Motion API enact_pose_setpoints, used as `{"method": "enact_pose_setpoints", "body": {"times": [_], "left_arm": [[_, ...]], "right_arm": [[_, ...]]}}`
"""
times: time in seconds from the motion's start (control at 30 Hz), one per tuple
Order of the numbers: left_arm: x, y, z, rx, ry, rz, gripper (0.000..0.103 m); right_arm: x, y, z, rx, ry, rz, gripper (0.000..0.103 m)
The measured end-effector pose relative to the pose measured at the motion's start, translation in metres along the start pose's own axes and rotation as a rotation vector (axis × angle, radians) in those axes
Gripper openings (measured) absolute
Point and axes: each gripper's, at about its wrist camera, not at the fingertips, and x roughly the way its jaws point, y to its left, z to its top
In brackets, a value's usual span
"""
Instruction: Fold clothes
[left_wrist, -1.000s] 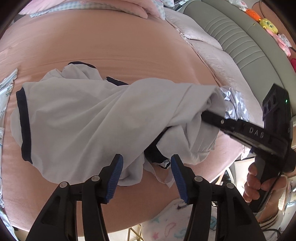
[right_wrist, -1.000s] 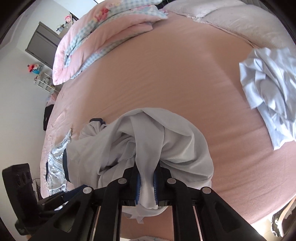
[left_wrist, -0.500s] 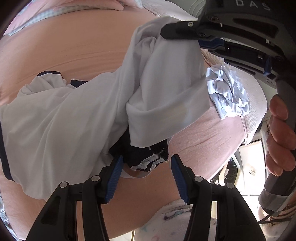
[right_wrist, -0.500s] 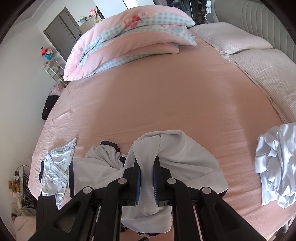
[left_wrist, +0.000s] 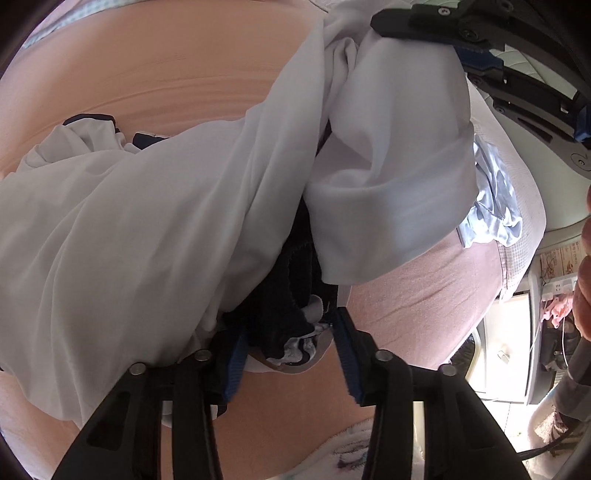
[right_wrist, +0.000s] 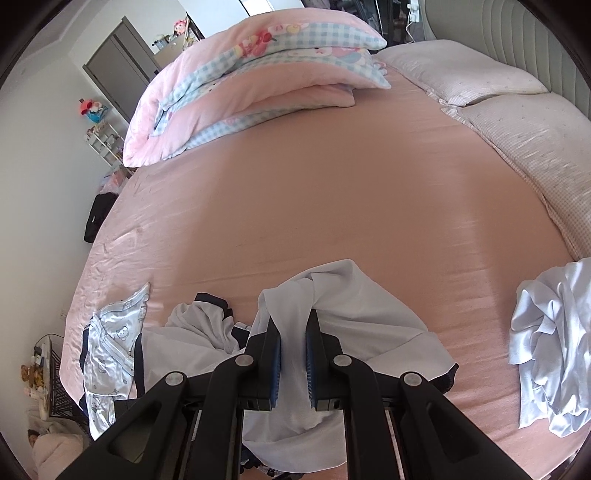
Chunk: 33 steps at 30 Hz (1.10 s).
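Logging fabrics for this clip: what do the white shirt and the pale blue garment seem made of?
White shirt: thin matte knit or woven, likely cotton or polyester; it drapes in soft folds, with dark trim. Pale blue garment: satin-like, probably silk or polyester; its crumpled folds catch bright highlights.

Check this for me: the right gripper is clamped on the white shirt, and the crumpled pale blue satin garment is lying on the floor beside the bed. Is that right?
One detail is wrong. The pale blue satin garment is not on the floor; it lies crumpled on the pink bed sheet, near the pillows, as the right wrist view shows. The rest holds: the right gripper has its jaws clamped on the white shirt.
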Motion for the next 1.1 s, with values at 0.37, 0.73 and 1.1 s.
{"method": "enact_pose_setpoints", "body": {"times": [0.37,0.73,1.1], "left_arm": [[-0.021,0.012,-0.006,-0.057,-0.070,-0.023,0.016],[-0.046,0.021,-0.002,-0.068,-0.101,-0.047,0.016],[-0.047,0.007,-0.004,-0.044,-0.102,-0.059,0.016]], "right_arm": [[0.000,0.011,-0.023,-0.049,0.090,-0.106,0.070],[-0.026,0.001,-0.069,0.203,0.115,0.051,0.071],[0.007,-0.015,-0.103,0.492,0.188,0.245,0.071]]}}
